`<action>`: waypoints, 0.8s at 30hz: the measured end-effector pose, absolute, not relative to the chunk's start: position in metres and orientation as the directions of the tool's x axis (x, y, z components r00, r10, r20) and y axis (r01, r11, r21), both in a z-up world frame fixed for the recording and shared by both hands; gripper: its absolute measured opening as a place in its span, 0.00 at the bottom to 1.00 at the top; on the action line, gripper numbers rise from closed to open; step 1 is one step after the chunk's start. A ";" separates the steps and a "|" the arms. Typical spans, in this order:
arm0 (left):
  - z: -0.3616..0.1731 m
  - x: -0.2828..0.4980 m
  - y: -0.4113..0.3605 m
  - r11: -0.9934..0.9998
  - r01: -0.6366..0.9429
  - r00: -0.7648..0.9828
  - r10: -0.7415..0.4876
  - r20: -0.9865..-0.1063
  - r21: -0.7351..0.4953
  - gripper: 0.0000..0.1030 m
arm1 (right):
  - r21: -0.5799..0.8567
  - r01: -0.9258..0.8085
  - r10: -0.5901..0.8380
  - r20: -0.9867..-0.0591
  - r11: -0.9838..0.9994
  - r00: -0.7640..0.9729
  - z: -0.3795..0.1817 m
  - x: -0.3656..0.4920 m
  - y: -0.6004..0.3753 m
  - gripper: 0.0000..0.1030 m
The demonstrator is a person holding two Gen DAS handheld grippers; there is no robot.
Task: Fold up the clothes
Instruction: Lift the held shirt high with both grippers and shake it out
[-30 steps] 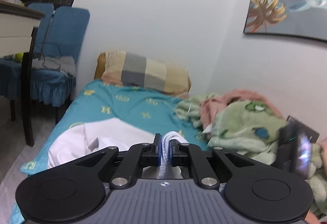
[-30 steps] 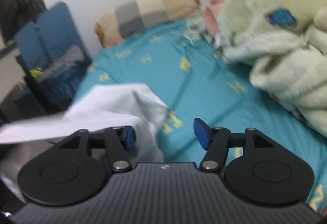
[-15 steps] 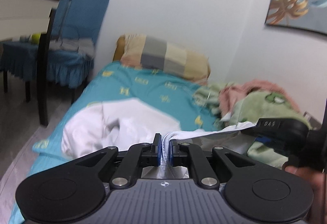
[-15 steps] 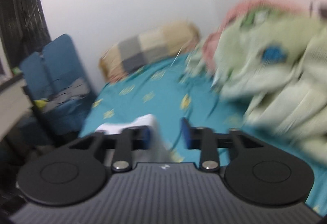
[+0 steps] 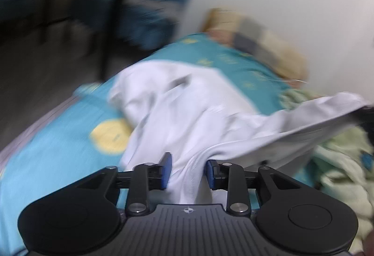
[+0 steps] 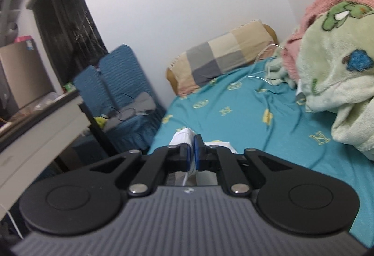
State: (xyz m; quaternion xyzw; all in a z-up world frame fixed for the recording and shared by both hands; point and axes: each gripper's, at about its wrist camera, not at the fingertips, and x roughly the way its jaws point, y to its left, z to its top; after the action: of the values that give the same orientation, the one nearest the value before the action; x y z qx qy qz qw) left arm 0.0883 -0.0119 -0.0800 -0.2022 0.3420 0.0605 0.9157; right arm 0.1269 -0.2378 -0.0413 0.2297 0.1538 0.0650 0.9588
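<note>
Meanwhile the right hand-held gripper [image 6: 192,147] pinches the white garment [image 5: 187,111]; the left hand-held gripper [image 5: 188,168] is opening, seemingly loose around it.

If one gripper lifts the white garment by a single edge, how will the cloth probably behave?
The white garment is probably floppy: it sags and creases between the left gripper, whose jaws are opening around it, and the far stretched corner. It seems light, since a thin pinch in the right gripper holds it. It may drape unevenly over the bed.

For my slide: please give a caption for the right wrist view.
Right gripper pinching white garment above teal bedsheet.
</note>
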 end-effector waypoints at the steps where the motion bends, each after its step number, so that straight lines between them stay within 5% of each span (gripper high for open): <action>1: -0.082 0.085 -0.018 0.903 -0.291 0.746 0.009 -0.666 -0.314 0.32 | 0.466 -0.061 0.200 -0.255 0.883 0.946 -0.040 0.126 -0.239 0.07; 7: -0.095 0.071 -0.054 0.916 -0.287 0.758 0.039 -0.651 -0.280 0.43 | 0.513 -0.083 0.213 -0.200 0.854 0.956 -0.033 0.118 -0.249 0.07; 12: -0.099 0.071 -0.052 0.854 -0.304 0.801 -0.011 -0.599 -0.423 0.51 | 0.552 -0.121 0.239 -0.145 0.825 0.960 -0.027 0.111 -0.258 0.07; 24: -0.066 0.052 -0.079 0.941 -0.201 0.910 0.076 -0.408 -0.271 0.71 | 0.513 -0.334 0.413 -0.044 0.791 0.910 -0.013 0.102 -0.247 0.07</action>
State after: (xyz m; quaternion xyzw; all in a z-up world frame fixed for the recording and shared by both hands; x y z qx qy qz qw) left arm 0.0516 -0.0789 -0.0661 -0.1555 0.2001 0.0718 0.9647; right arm 0.1017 -0.2471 -0.0128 0.2556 0.0770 0.1982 0.9431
